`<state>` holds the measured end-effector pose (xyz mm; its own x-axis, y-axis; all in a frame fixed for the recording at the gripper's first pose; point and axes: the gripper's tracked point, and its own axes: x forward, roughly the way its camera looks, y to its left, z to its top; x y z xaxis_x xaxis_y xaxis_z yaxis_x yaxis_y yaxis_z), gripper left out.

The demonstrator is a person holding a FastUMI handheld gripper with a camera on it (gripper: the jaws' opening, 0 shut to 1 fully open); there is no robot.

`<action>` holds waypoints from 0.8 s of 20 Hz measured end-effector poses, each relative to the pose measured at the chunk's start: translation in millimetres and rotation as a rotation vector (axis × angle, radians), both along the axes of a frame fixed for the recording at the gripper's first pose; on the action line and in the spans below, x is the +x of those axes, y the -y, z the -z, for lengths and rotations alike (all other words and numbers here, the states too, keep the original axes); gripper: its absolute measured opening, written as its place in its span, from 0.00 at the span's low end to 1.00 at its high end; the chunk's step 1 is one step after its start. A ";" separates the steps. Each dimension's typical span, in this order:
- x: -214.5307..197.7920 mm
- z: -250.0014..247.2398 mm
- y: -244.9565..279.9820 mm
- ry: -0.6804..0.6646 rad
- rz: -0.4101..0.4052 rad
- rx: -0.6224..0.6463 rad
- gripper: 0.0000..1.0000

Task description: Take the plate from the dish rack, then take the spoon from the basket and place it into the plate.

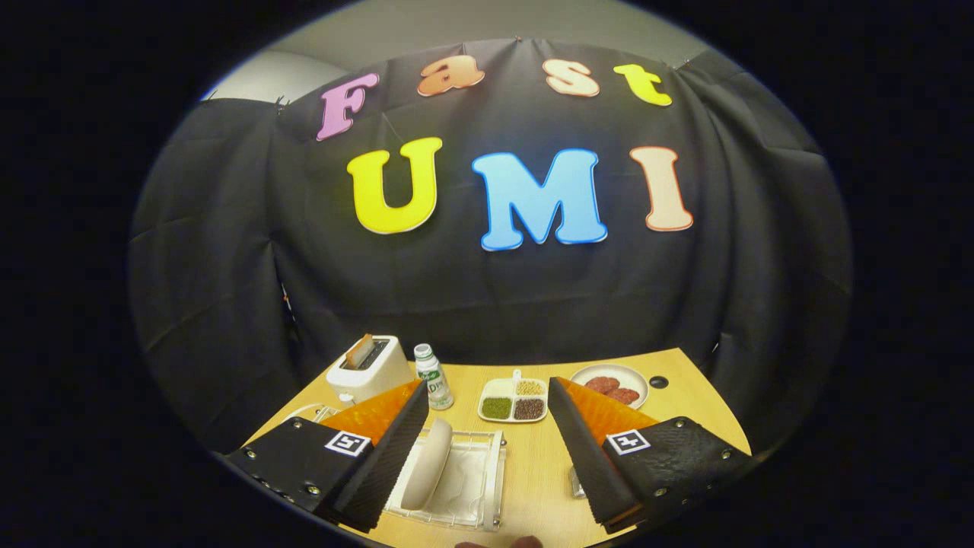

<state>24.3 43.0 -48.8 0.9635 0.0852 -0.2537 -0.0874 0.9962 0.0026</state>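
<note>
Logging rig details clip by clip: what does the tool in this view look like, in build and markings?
The tool has two broad wedge-shaped fingers that taper forward, with finely ribbed inner faces. Each finger joins a dark textured plate fixed with small silver screws, and each plate carries a square black-and-white marker tag. No cables or sleeve can be made out.
</note>
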 end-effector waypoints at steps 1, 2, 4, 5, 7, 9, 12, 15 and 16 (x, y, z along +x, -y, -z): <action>3.3 14.7 -6.4 -0.066 -0.014 -0.010 0.97; 4.8 31.2 -11.2 -0.139 -0.024 -0.017 0.97; 5.0 60.3 -23.9 -0.265 -0.048 -0.004 0.97; 8.4 68.3 -28.9 -0.297 -0.048 0.009 0.98; 11.8 83.3 -35.8 -0.347 -0.045 0.021 0.98; 19.1 101.0 -41.8 -0.401 -0.017 0.014 0.98; 28.0 125.6 -49.7 -0.472 0.017 0.007 0.98; 37.3 147.3 -51.6 -0.530 0.054 -0.011 0.98; 40.1 155.8 -53.3 -0.548 0.064 -0.013 0.98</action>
<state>64.4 96.2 -204.6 0.6934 0.0241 -0.7201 -0.0161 0.9997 0.0179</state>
